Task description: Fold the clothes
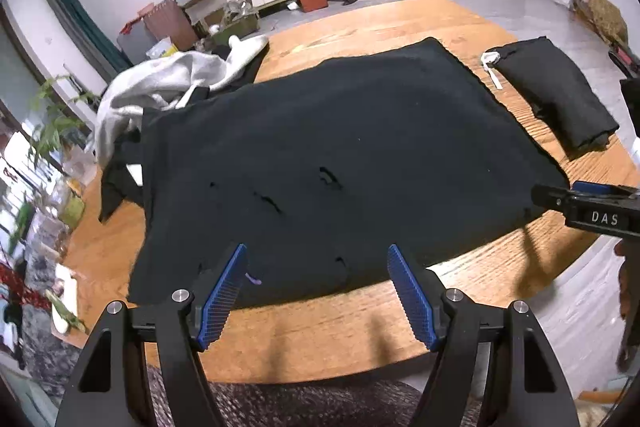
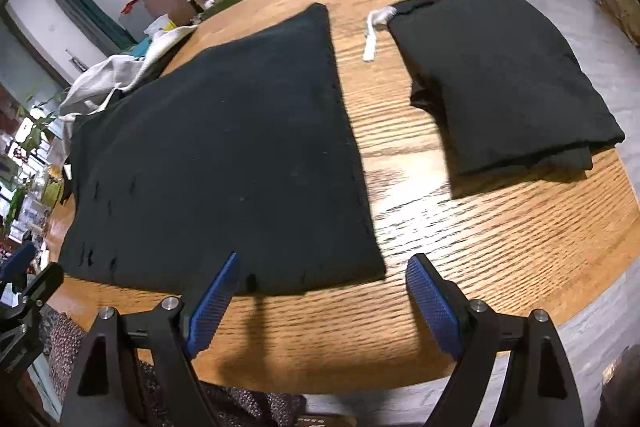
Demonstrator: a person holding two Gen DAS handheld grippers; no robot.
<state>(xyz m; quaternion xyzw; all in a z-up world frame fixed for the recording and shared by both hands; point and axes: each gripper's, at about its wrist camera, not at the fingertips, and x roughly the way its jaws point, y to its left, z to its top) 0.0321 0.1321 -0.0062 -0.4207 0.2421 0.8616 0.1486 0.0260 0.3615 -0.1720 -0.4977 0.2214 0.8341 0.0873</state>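
Observation:
A black garment [image 1: 340, 155] lies spread flat on the round wooden table [image 1: 360, 331], with small slits near its front hem. My left gripper [image 1: 316, 255] is open over that near hem, blue pads apart and nothing pinched between them. My right gripper [image 2: 324, 263] is open too, straddling the near right corner of the same black garment [image 2: 224, 155]; one pad is over the cloth, the other over bare wood. In the left wrist view the right gripper [image 1: 560, 199] reaches in at the garment's right corner. The left gripper [image 2: 24, 279] shows at the left edge of the right wrist view.
A folded black garment [image 2: 500, 79] with a white drawstring [image 2: 374, 35] sits on the table's right side. A crumpled pale grey garment [image 1: 168, 83] and more dark cloth lie at the far left. The table's front edge [image 2: 400, 367] is near the grippers. Boxes and suitcases stand behind.

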